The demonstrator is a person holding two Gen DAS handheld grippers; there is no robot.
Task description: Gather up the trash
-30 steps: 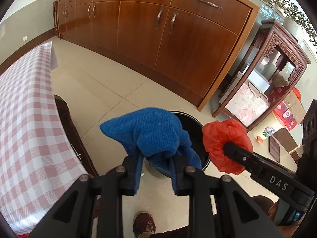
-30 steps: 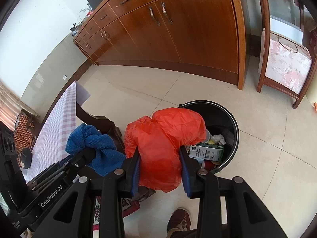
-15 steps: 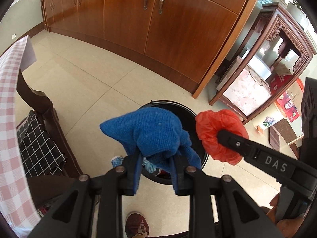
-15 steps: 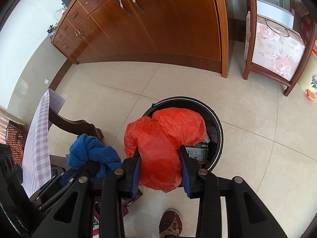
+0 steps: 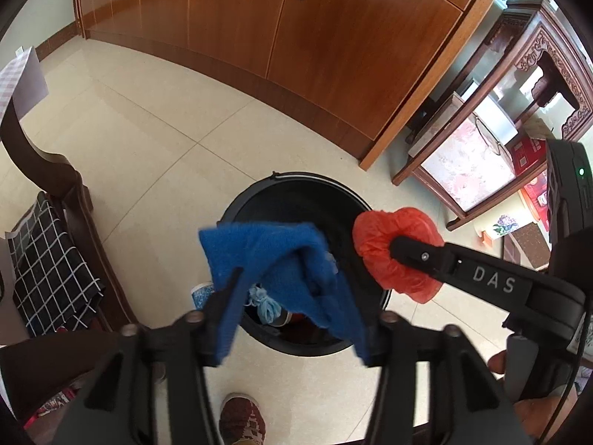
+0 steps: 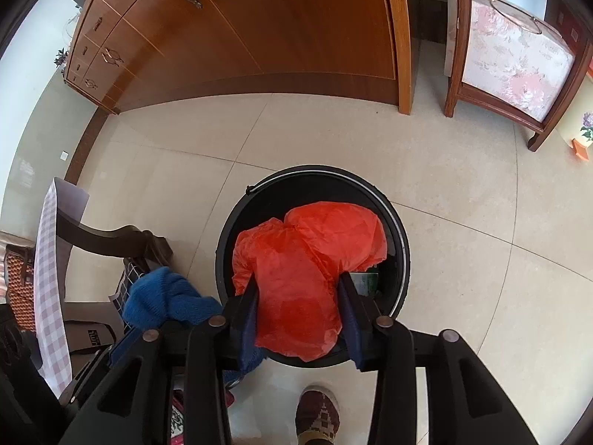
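The black round trash bin stands on the beige tiled floor, in front of the long wooden cabinet, and it serves as the landmark for everything else. The left tool hangs over the near rim of the bin with its jaws spread wide; the blue cloth is draped loosely between them, over the bin's mouth, so the jaws no longer pinch it, though it touches both pads. Motion blur makes the cloth's edges soft in the left wrist view. The right tool hovers above the near half of the bin with its jaws parted around the crumpled red plastic bag, which fills the gap between the pads; whether the pads press on it cannot be told. From the left wrist view the red bag sits at the right rim of the bin, with one black finger of the right tool against it. Inside the bin, under the bag, a green and white carton shows at the right wall, and other scraps lie at the bottom. To the left of the bin stands a dark wooden chair with a black checked cushion, and beyond it the edge of the checked tablecloth on the desk. A brown patterned shoe rests on the floor just on the near side of the bin.
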